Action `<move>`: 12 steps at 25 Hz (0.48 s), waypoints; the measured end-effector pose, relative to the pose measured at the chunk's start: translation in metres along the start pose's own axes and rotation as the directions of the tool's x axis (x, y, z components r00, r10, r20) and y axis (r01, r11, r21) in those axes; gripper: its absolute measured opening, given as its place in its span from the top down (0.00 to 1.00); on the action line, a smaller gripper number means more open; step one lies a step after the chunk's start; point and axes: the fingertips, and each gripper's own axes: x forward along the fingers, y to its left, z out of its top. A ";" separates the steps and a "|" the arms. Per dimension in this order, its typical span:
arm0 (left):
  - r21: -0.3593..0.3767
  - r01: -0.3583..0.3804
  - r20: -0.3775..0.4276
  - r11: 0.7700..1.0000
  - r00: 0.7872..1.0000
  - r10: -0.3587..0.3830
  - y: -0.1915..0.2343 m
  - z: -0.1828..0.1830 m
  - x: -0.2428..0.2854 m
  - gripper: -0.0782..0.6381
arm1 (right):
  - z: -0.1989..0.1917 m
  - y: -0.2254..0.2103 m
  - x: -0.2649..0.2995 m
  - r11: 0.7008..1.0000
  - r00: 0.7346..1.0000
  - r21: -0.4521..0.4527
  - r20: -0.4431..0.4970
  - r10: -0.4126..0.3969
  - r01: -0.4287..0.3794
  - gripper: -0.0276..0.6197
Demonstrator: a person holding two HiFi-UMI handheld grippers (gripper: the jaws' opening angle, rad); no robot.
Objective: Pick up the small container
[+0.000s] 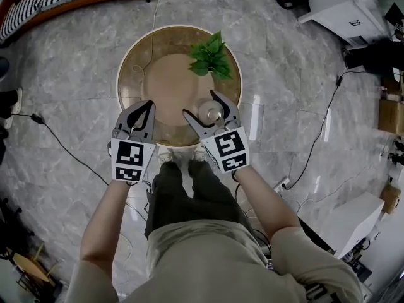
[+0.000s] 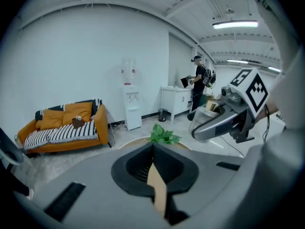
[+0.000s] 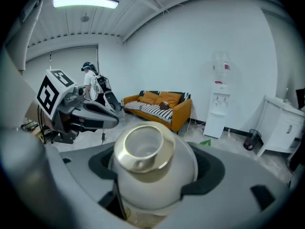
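Pinching one small container [image 3: 148, 173] between the right gripper [image 1: 199, 104] fingers, over one round worktop [image 1: 165, 74], left gripper [image 1: 143, 108] fingers pressed together, empty, one leafy plant [image 1: 210, 57] at the worktop's far side

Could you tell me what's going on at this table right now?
A person stands over a round table with a two-jaw gripper in each hand. The right gripper is clamped on the small container, a white pot with a gold rim, near the table's front edge. The left gripper is shut and empty. A green plant sits further back.
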 end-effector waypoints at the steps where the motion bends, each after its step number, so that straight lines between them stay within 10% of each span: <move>1: 0.013 -0.008 0.018 1.000 1.000 0.008 0.001 0.014 -0.009 0.88 | 0.014 -0.001 -0.011 1.000 1.000 -0.007 0.009 -0.001 0.001 0.46; 12: 0.115 -0.040 0.174 0.993 0.985 0.020 -0.007 0.135 -0.110 0.88 | 0.138 0.006 -0.131 1.000 0.995 -0.019 0.100 -0.008 0.010 0.46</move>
